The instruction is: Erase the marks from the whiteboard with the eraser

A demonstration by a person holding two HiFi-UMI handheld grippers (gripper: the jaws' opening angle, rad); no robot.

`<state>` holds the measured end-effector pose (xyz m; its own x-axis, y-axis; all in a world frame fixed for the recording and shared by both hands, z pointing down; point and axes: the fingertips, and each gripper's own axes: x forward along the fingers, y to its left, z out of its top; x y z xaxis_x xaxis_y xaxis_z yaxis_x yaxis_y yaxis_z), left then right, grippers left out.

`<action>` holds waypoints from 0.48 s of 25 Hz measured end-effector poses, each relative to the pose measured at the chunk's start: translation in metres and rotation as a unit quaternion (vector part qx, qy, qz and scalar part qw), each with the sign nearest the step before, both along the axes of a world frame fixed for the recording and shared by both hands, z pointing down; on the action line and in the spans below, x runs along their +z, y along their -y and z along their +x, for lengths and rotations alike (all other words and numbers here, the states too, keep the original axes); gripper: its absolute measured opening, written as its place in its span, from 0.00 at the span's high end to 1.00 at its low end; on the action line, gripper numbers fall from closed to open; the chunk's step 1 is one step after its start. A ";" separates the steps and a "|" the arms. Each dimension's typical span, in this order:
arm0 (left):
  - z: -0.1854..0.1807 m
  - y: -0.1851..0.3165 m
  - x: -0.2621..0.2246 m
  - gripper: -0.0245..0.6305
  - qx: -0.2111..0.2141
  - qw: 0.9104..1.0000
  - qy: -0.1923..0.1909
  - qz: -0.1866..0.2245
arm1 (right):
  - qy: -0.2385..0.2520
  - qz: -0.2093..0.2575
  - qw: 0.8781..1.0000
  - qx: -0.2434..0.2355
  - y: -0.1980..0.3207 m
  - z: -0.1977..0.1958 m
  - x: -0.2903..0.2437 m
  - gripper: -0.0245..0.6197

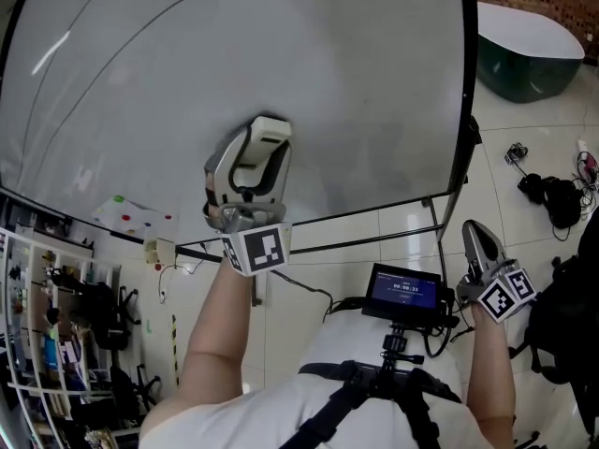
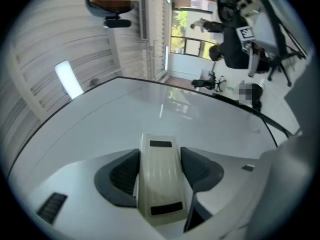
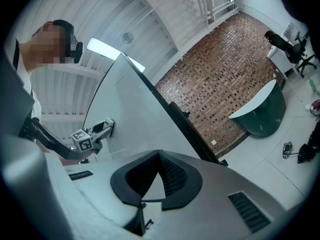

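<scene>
The whiteboard [image 1: 168,73] fills the upper left of the head view, with a thin dark curved line [image 1: 94,59] across its upper left part. My left gripper [image 1: 262,137] is raised to the board's lower middle and shut on a cream eraser [image 1: 272,129], whose far end lies at the board's surface. In the left gripper view the eraser [image 2: 159,176] sits between both dark pads [image 2: 122,176], with the board [image 2: 165,119] straight ahead. My right gripper [image 1: 473,235] hangs low, to the right of the board's black frame [image 1: 465,110], its jaws [image 3: 159,156] shut with nothing between them.
A dark green tub with a white rim [image 1: 524,50] stands at the upper right. Black cables and gear [image 1: 552,195] lie on the tiled floor. A small monitor [image 1: 404,291] rides on the chest rig. A wire shelf rack [image 1: 56,344] stands at the lower left.
</scene>
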<state>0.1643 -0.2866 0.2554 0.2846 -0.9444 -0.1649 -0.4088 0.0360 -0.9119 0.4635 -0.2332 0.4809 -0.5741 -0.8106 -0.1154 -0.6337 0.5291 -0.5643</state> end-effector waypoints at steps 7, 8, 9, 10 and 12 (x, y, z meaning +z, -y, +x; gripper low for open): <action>0.031 0.007 0.055 0.51 0.017 1.000 0.011 -0.019 | 0.002 -0.009 1.000 0.003 -0.007 0.004 0.002 0.94; 0.036 0.008 0.081 0.51 0.021 0.998 0.045 -0.030 | 0.002 -0.010 1.000 0.003 -0.008 0.005 0.002 0.94; 0.040 0.007 0.107 0.51 0.025 0.996 0.072 -0.042 | 0.000 -0.010 1.000 0.003 -0.010 0.006 0.001 0.94; 0.042 0.007 0.131 0.51 0.029 0.994 0.090 -0.055 | -0.001 -0.008 1.000 0.003 -0.011 0.007 0.000 0.94; 0.040 0.006 0.173 0.51 0.029 0.989 0.107 -0.096 | -0.004 -0.009 1.000 0.003 -0.013 0.011 -0.001 0.94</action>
